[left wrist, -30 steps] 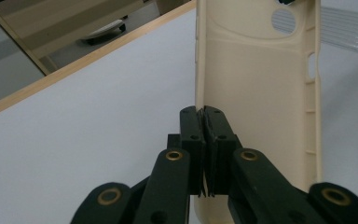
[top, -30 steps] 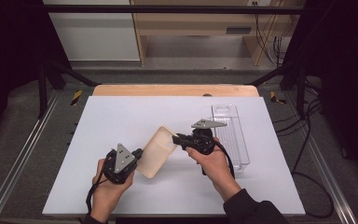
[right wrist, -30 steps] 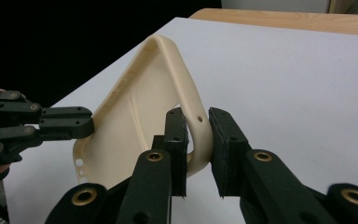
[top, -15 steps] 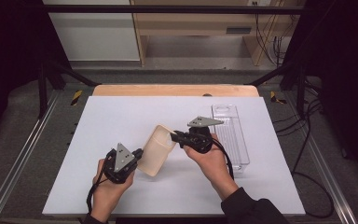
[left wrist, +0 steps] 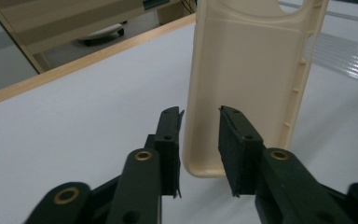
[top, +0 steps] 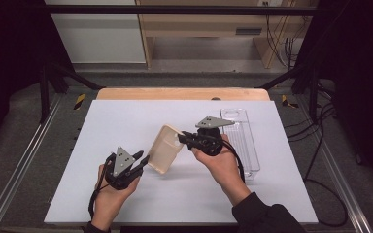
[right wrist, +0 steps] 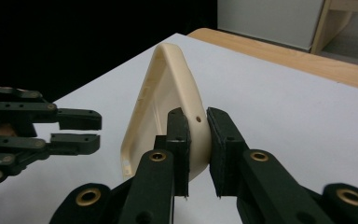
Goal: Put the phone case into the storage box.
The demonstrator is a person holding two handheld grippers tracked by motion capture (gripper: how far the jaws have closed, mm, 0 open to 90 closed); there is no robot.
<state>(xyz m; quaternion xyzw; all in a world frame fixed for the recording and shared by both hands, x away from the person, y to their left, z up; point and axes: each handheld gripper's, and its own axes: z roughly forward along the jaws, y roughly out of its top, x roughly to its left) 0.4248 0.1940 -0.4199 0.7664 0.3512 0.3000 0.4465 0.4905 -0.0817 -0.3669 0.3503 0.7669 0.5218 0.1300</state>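
Note:
A cream phone case hangs tilted over the white table, its hollow side showing in the left gripper view. My right gripper is shut on its upper end, with the pads on the rim by the camera cutout. My left gripper sits at the case's lower end. Its jaws have just been opening and now stand apart, with the case's bottom corner in the gap and neither pad pressing on it. The right gripper view also shows the left gripper, open beside the case.
A clear plastic tray lies lengthwise on the table to the right of my right hand. A wooden strip borders the table's far edge. Metal rails run along both sides, and cables trail on the floor at right.
The left gripper's jaws have opened and let go of the case's lower end. The right gripper has lifted its end of the case slightly. The left hand has stayed in place.

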